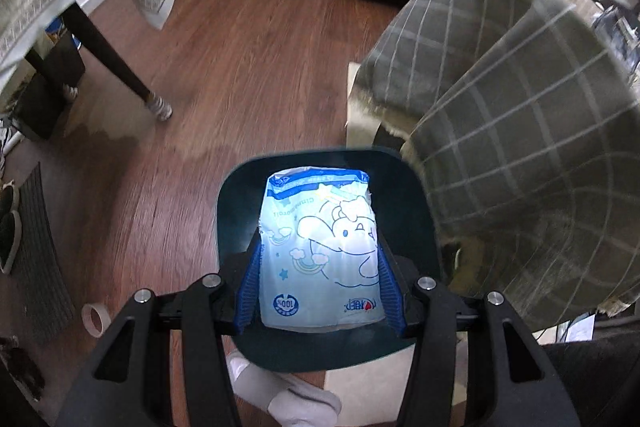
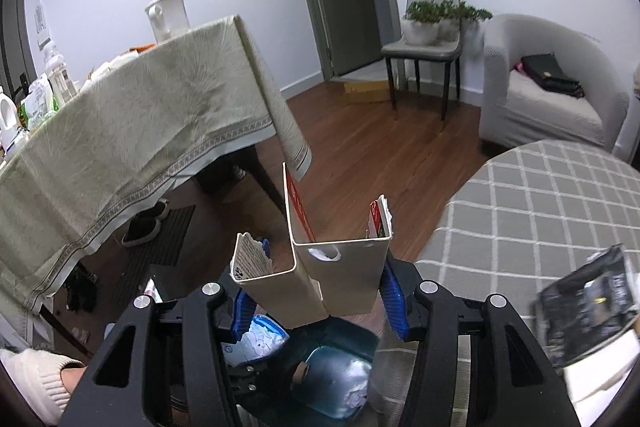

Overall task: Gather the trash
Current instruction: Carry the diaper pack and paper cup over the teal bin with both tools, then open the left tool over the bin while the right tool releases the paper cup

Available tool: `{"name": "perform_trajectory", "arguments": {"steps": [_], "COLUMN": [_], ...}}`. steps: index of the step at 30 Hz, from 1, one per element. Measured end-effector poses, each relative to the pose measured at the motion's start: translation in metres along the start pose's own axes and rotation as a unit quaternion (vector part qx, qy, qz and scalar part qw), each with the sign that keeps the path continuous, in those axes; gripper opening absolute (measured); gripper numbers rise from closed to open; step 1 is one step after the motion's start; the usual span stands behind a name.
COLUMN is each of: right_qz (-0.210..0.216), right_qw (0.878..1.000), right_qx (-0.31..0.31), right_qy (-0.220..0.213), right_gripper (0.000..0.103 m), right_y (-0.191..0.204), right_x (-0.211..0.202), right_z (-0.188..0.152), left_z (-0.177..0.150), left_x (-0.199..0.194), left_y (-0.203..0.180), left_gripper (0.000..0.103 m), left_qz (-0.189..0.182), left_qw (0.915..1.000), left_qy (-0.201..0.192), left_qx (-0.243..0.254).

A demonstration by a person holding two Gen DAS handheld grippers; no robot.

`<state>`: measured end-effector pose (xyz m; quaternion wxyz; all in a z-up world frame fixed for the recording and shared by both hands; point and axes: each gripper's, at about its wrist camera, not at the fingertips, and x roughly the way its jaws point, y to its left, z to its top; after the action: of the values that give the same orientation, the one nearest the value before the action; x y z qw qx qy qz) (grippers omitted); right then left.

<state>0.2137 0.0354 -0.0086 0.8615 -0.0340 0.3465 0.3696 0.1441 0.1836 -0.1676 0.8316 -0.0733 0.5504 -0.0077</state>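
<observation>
The left tongs [image 1: 318, 267] grip a blue wet-wipe packet [image 1: 320, 251] above a dark bin [image 1: 416, 195].

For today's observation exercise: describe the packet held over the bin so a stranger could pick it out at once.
Start at the dark bin on the wooden floor beside the checked cloth. Above its opening, the left hand-held gripper grips a light blue plastic packet. Only it carries a white cartoon unicorn.

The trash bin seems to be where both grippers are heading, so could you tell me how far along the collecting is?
Some crumpled trash already lies in the dark bin. In hand: the left gripper holds a blue-and-white wrapper over the bin, and the right gripper grips a torn cardboard box above it. Both are yet to be dropped in.
</observation>
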Motion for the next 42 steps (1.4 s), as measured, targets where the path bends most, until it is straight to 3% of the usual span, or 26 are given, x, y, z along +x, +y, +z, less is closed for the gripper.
{"name": "perform_trajectory", "arguments": {"steps": [6, 9, 13, 24, 32, 42], "right_qz": [0.003, 0.003, 0.006, 0.004, -0.009, -0.017], "right_qw": [1.0, 0.999, 0.997, 0.991, 0.986, 0.971], "right_qx": [-0.009, -0.01, -0.01, -0.024, -0.035, -0.058], "right_qy": [0.029, 0.049, 0.071, 0.132, 0.163, 0.23], "right_gripper": [0.053, 0.053, 0.053, 0.053, 0.053, 0.053], "right_y": [0.015, 0.018, 0.023, 0.041, 0.043, 0.048], "right_x": [0.026, 0.039, 0.053, 0.096, 0.117, 0.15], "right_z": [-0.005, -0.01, -0.016, -0.042, -0.058, -0.107], "left_z": [-0.013, -0.02, -0.02, -0.009, -0.002, 0.011], "left_x": [0.016, 0.02, 0.015, -0.039, -0.077, -0.117], "left_y": [0.017, 0.022, 0.027, 0.048, 0.055, 0.044], "left_gripper": [0.055, 0.063, 0.064, 0.062, 0.052, 0.042], "left_qz": [-0.006, -0.011, -0.012, -0.011, 0.01, 0.031], "left_qw": [0.9997, 0.9994, 0.9995, 0.9969, 0.9901, 0.9796], "left_qy": [0.021, 0.026, 0.022, -0.069, -0.132, -0.195], "left_qx": [-0.012, -0.018, -0.017, -0.037, -0.045, -0.04]}}
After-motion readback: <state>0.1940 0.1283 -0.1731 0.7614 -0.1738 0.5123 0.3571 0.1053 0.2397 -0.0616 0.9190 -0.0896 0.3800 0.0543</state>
